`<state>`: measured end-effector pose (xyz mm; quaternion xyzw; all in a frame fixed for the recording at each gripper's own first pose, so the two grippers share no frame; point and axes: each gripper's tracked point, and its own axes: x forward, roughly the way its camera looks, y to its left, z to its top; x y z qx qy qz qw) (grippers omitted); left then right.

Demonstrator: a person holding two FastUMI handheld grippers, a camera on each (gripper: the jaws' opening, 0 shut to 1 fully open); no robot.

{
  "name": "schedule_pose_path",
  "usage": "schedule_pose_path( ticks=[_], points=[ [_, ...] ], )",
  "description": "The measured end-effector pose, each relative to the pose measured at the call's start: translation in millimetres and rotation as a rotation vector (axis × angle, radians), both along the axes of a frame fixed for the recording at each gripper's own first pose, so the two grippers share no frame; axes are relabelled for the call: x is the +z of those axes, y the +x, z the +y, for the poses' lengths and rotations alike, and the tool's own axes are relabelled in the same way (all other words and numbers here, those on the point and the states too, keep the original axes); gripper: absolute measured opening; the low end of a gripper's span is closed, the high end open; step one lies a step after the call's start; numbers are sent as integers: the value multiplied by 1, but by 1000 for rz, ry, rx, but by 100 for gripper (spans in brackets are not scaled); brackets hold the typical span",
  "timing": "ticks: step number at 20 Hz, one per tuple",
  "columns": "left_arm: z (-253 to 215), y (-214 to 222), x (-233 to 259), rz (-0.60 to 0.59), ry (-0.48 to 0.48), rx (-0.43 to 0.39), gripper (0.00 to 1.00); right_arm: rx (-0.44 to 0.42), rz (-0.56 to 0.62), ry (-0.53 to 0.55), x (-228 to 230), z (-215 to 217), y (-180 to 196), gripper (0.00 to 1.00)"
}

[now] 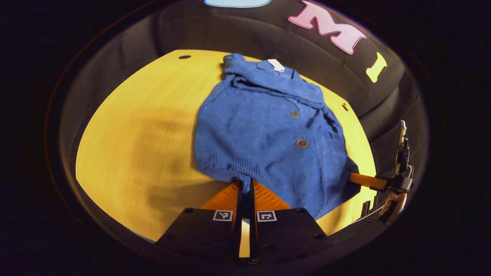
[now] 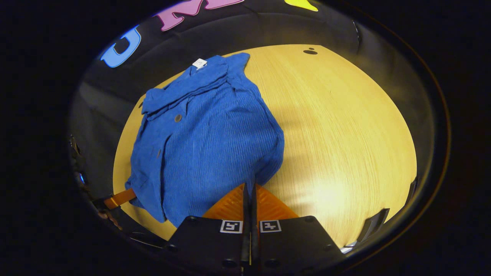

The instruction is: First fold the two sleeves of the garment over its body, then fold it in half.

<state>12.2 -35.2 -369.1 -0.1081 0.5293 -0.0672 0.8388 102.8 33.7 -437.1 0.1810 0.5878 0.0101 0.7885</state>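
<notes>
Left claw is pinched tight on the hem of the blue garment, and my right claw is clamped on the hem's other corner. Garment lies on the wooden desk, sleeves folded in, collar toward the far wall.

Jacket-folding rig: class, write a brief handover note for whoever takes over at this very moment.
Left gripper: shut on the jacket's near hem.
Right gripper: shut on the hem at the other near corner.
Jacket lies on the table, collar away from the grippers, buttons up.
Done: both sleeves appear folded in; none sticks out.
Left: carry the hem to the collar, folding it in half, then let go.
</notes>
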Motion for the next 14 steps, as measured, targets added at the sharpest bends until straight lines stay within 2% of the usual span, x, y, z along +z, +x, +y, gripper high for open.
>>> schedule_pose_path(
  ticks=[4, 8, 12, 14],
  points=[
    [-9, 74, 49, -131, -26, -44, 7, -22, -103, 26, 27, 6, 79, 2],
    [1, 169, 86, -250, -27, -65, 7, -64, -231, 39, 54, 13, 171, 2],
    [19, 282, 116, -418, 13, -100, 6, -131, -347, 39, 69, 11, 274, 2],
    [32, 341, 112, -495, 48, -98, 5, -162, -398, 10, 64, 8, 326, 2]
  ],
)
